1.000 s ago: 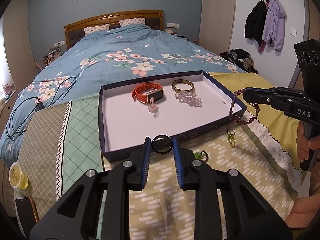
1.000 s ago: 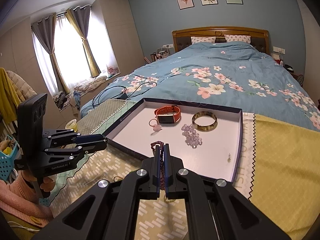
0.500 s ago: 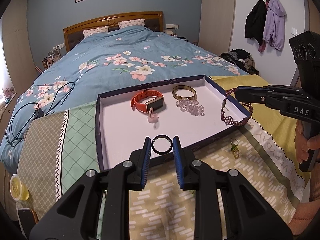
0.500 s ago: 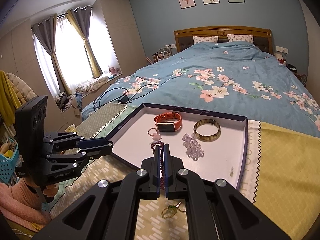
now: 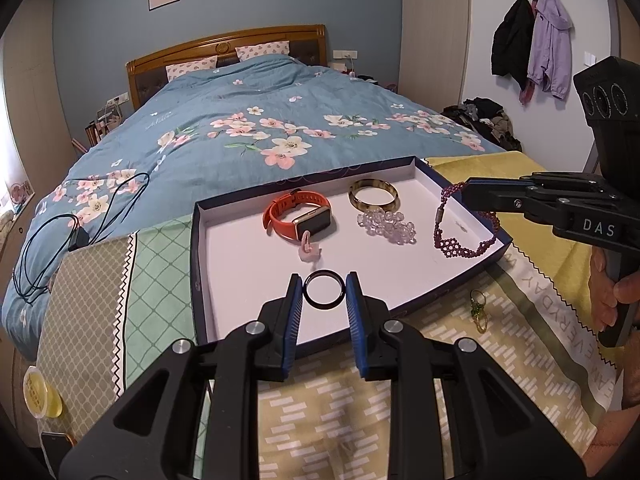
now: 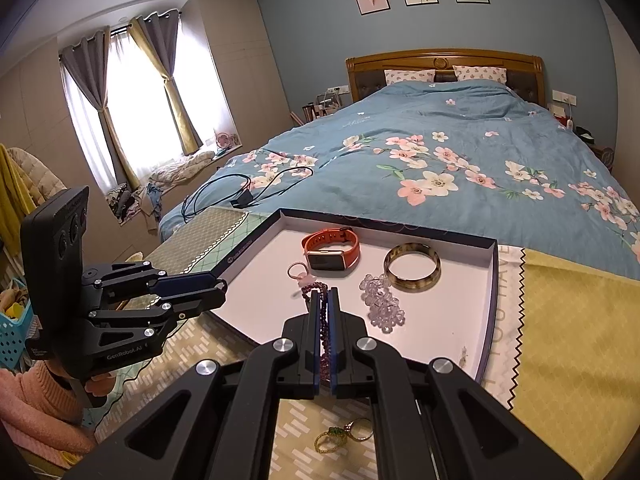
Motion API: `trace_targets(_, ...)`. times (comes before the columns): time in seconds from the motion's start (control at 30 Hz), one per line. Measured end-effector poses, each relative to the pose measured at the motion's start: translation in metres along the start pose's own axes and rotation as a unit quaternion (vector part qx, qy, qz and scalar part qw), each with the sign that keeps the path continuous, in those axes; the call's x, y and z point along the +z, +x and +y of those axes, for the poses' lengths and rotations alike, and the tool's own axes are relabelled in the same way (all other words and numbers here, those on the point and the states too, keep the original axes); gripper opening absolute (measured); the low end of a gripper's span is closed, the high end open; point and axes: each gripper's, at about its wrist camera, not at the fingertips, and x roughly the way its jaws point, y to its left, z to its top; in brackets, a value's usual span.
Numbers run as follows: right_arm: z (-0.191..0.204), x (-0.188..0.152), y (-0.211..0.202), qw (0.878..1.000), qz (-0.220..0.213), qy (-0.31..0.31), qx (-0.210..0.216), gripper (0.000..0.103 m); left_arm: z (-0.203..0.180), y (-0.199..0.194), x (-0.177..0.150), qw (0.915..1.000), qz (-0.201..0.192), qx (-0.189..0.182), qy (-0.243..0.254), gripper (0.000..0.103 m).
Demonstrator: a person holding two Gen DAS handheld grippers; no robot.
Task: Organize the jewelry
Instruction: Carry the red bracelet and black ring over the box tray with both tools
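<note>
Bedroom with a floral blue quilt; two hand-held grippers bring jewelry over a shallow navy-rimmed white tray (image 5: 194, 248) at the foot of the bed.

Nearest, at 6 o'clock in the left wrist view, the left gripper (image 5: 323, 290) is clenched on a thin black ring (image 5: 323, 289) above the tray's near edge. At 3 o'clock the right gripper (image 6: 325, 304) pinches a purple beaded bracelet (image 5: 464, 236) that dangles over the tray's right side. Farther in lie a clear crystal bead bracelet (image 5: 387, 227), an orange-strapped smartwatch (image 5: 298, 217) and an amber bangle (image 5: 374, 196). Letting go too near the rim would likely drop either piece onto the cloth, and the hanging beads could snag the crystals.
</note>
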Motion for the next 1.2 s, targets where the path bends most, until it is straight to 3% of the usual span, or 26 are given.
trace_targets(1.2,-0.020,0.003,0.042,0.999,0.038,0.019,-0.004,0.002,0.011,0.051,0.008,0.9992,0.035,0.015,-0.008,0.022)
